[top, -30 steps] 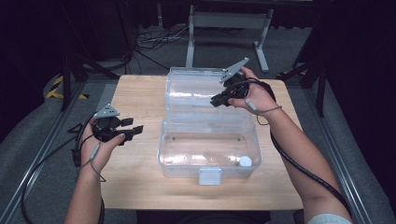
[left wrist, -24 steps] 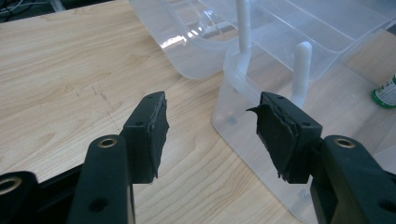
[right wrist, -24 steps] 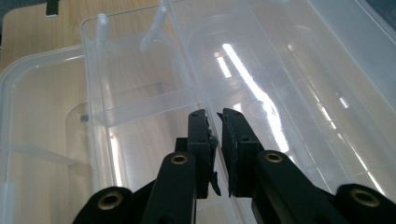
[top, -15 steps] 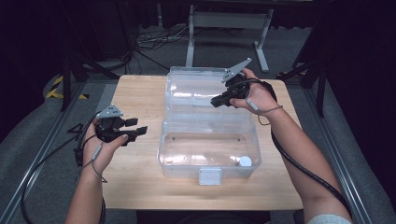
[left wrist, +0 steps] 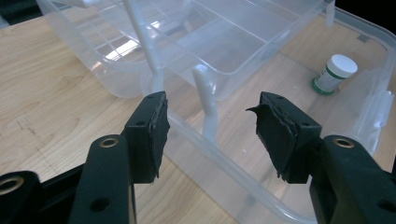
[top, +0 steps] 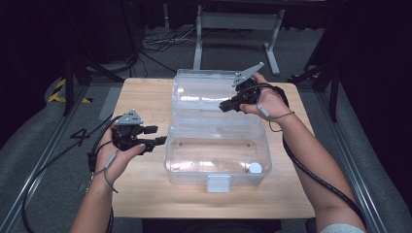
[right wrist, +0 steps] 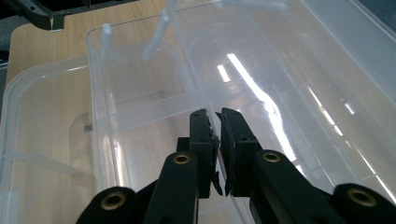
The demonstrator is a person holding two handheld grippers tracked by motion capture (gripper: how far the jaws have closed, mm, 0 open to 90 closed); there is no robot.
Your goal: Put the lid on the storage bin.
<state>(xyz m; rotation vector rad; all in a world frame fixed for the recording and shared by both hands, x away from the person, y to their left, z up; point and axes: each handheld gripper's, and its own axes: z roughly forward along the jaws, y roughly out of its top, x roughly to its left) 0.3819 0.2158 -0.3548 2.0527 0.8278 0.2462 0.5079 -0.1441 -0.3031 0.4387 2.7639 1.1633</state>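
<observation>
In the high view, a clear plastic box is sitting in the middle of the wooden surface, its hinged lid lying open on the far side. A small white-capped bottle is standing inside the box at its near right corner. The left gripper is hovering just left of the box's left wall, jaws spread and pointing right. The right gripper is reaching in from the right at the open lid, near the hinge line.

In the left gripper view, the left gripper is standing released, its pads wide apart with the box's rim lying between and beyond them, not pressed. The bottle is showing far right inside the box.

In the right gripper view, the right gripper is having its jaws closing in, now nearly together; a thin clear edge of the lid is running up to the narrow gap, though whether the pads are pinching it I cannot tell.
</observation>
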